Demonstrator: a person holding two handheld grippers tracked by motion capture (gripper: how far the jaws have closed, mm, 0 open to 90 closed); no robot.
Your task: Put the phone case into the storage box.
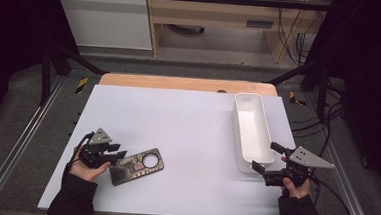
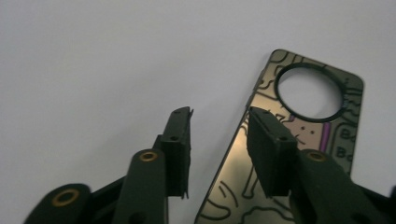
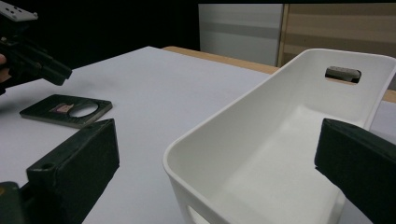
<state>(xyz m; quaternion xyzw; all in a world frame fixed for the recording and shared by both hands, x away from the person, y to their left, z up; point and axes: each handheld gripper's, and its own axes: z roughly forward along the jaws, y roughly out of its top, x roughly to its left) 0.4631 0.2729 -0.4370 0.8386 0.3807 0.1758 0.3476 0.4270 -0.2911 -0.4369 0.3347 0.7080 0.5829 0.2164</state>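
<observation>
Flat dark card (image 1: 137, 166) with a round hole: lies on the white table (image 1: 187, 127), front left, just beyond the left gripper (image 1: 117, 157). Jaws parted and empty, hanging above the card's near end; one fingertip (image 2: 271, 149) overlaps it in the left gripper view. Right gripper (image 1: 266, 157): jaws wide, empty, beside the white bin (image 1: 252, 129).

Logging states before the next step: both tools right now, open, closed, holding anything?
Left tool: open, holding nothing, just above the dark card with a round hole lying on the table.
Right tool: open wide, holding nothing, at the white bin's near end.
</observation>
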